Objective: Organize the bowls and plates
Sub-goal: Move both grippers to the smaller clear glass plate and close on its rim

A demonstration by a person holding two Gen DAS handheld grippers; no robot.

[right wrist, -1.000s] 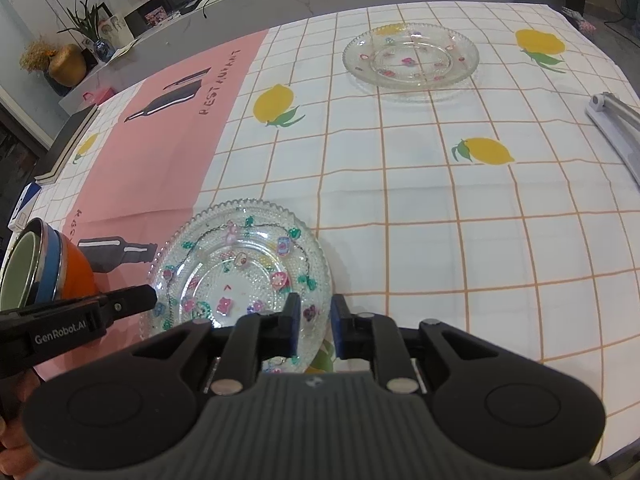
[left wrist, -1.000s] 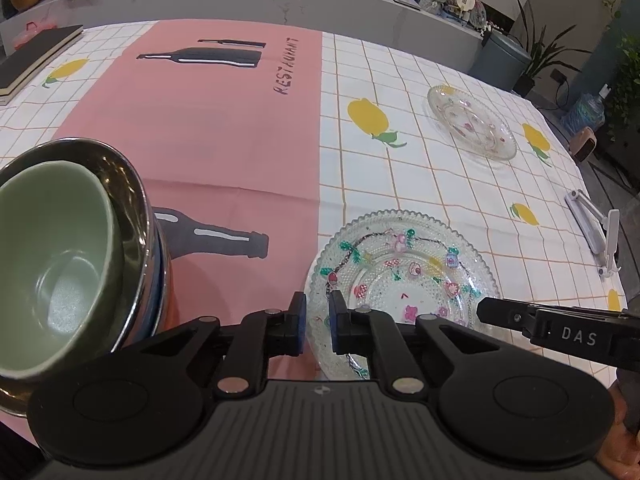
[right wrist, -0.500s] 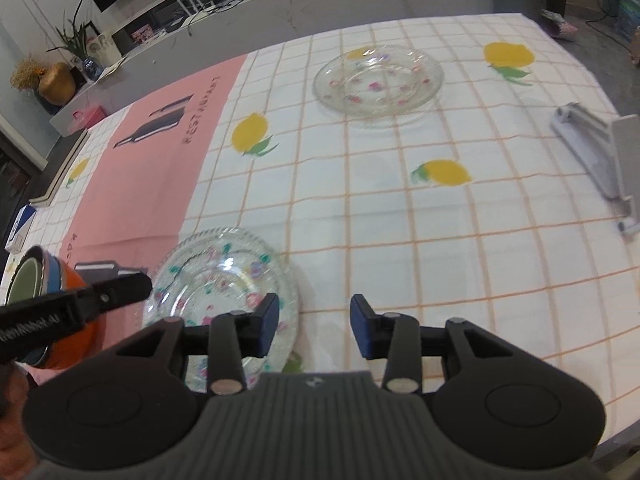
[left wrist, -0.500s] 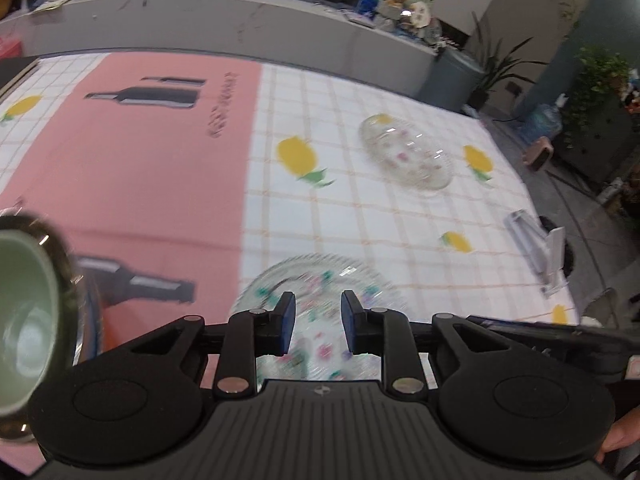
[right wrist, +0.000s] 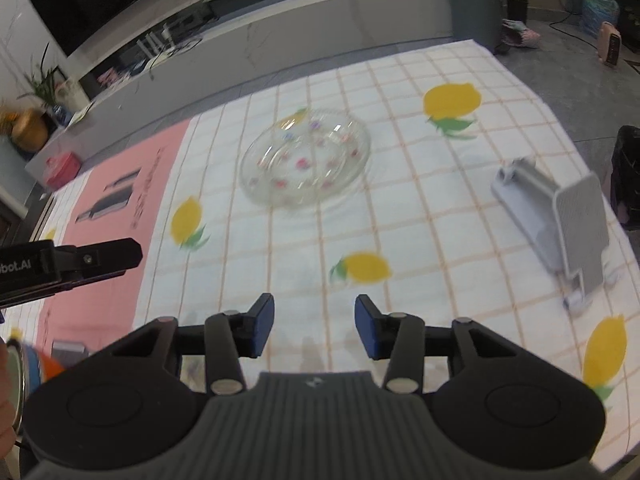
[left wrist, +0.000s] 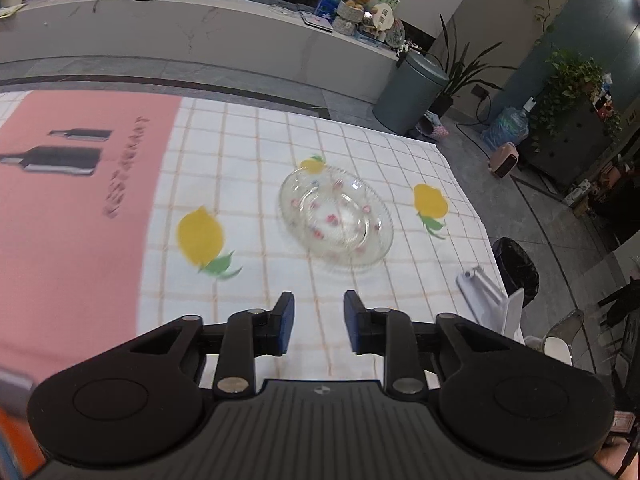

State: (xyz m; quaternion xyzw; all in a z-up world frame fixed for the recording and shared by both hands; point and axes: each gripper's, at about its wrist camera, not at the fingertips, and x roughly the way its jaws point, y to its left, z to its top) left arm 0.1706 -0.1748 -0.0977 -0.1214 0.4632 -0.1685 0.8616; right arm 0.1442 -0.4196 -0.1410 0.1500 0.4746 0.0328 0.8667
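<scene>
Both tongs, left (left wrist: pixel 319 322) and right (right wrist: pixel 315 327), are opening with nothing between them. Approach the glass plate (left wrist: pixel 335 219) at 12 o'clock; seat pads over opposite rim edges before closing.

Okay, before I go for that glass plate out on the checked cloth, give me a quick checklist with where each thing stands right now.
1. Left tongs empty: ok, jaws opening, nothing between them.
2. Right tongs empty: ok, jaws opening, nothing between them.
3. Glass plate flat on the tablecloth, nothing on it: ok.
4. Way to the plate free: ok, only bare cloth ahead of both tongs.
5. Grey stand apart from the plate: ok, well off to its right.
6. Sharp view of the plate rim: not ok, both views are blurred.
</scene>
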